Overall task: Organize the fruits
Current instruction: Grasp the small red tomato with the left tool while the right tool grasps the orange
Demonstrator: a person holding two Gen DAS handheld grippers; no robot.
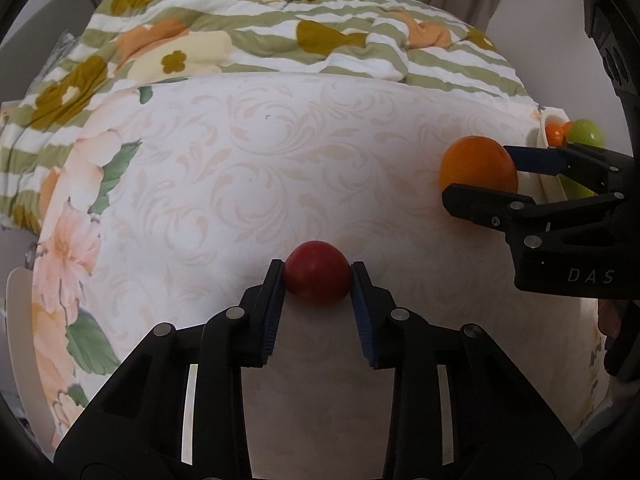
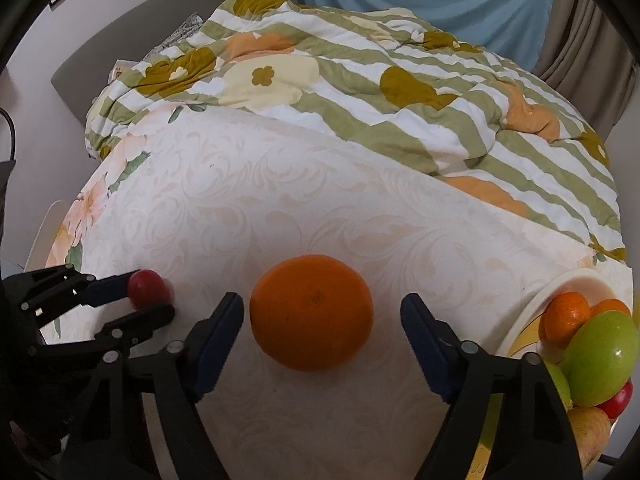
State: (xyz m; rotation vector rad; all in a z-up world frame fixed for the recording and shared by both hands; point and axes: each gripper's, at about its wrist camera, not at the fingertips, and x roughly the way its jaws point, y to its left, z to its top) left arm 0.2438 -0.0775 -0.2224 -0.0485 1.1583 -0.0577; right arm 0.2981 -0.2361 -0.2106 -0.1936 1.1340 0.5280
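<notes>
Small red fruit [image 1: 317, 277] and large orange [image 2: 311, 313] apart on cream bedsheet [image 1: 280, 152].

A bedroom in a home. A bed [image 2: 280, 200] fills most of both views, covered by a cream sheet with a faint scroll pattern and large peach flowers near its edge. A rumpled quilt [image 2: 400, 100] with green and white stripes and mustard and orange flowers lies across its far side. Behind it hang beige curtains [image 2: 584, 40] and a blue fabric panel [image 2: 420, 0]. Plain pale walls [image 2: 120, 20] stand alongside.
</notes>
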